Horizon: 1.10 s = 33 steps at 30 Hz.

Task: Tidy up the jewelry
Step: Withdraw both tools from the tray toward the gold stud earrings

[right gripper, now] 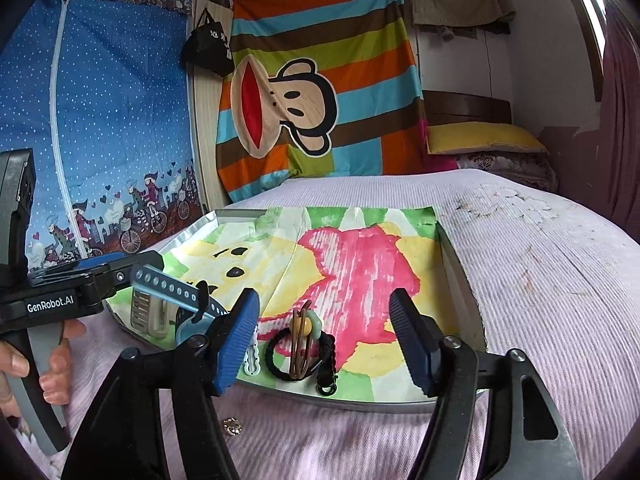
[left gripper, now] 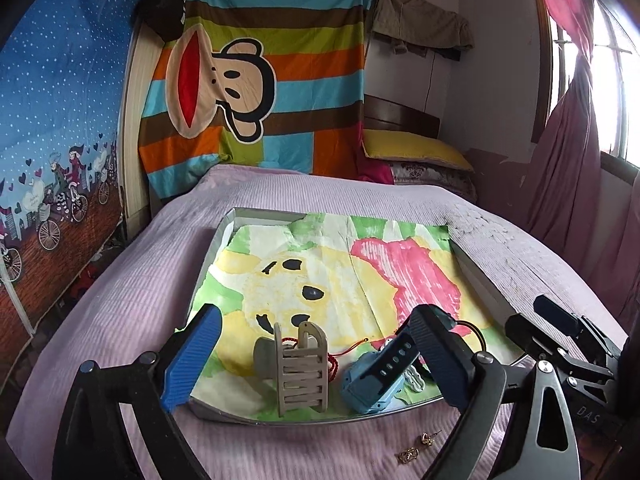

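A grey tray (left gripper: 224, 240) lined with a painted paper lies on the bed. In the left wrist view my left gripper (left gripper: 316, 356) is open around a small wooden rack (left gripper: 298, 372) with a red cord (left gripper: 338, 356) and a blue watch (left gripper: 372, 384). The watch's dark strap leans by the right finger. In the right wrist view my right gripper (right gripper: 324, 344) is open over black hair ties (right gripper: 280, 368), a brown bangle (right gripper: 300, 348), a green and yellow bead piece (right gripper: 314, 326) and a black clasp cord (right gripper: 329, 368). Neither gripper presses on anything.
Gold earrings (left gripper: 416, 446) lie on the pink bedspread (left gripper: 120, 300) in front of the tray. A small silver stud (right gripper: 233, 426) lies there too, and a white clip (right gripper: 252, 358) sits by the tray's front rim. A hand (right gripper: 56, 360) holds the left gripper's handle. Pillows (left gripper: 416, 148) are at the far end.
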Each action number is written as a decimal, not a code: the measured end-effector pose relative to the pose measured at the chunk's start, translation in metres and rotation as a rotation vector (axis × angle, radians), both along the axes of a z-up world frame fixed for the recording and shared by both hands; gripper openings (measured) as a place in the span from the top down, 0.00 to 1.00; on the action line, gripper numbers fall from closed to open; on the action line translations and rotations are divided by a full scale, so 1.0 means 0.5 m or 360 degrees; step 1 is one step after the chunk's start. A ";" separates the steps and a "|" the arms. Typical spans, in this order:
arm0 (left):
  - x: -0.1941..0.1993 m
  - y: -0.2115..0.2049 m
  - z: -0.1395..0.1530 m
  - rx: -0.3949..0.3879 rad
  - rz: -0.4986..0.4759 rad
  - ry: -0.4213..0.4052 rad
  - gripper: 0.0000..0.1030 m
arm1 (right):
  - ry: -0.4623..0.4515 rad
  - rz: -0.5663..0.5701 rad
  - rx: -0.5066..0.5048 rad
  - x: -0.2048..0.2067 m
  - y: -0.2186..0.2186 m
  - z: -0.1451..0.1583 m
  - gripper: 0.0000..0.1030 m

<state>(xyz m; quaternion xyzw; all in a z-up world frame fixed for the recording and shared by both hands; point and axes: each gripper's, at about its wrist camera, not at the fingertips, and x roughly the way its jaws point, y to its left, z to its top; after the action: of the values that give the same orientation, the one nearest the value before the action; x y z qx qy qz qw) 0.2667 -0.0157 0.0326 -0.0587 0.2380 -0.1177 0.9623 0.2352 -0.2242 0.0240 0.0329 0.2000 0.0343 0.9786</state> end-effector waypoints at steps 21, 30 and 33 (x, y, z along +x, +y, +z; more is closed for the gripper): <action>-0.166 0.039 0.000 0.0031 0.0058 -0.0249 0.00 | -0.0351 0.0024 0.0020 -0.169 0.005 0.018 0.01; -0.184 0.045 -0.014 0.0035 0.0023 -0.0210 0.00 | -0.0327 0.0088 -0.0056 -0.202 0.012 -0.004 0.01; -0.181 0.042 -0.020 0.0043 -0.0018 -0.0161 0.00 | -0.0306 0.0108 -0.0069 -0.201 0.014 -0.008 0.01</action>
<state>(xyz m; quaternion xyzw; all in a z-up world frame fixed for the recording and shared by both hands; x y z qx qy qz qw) 0.1763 0.0052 0.0228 -0.0384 0.1908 -0.1228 0.9732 0.1345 -0.2173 0.0199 0.0015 0.1070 0.0659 0.9921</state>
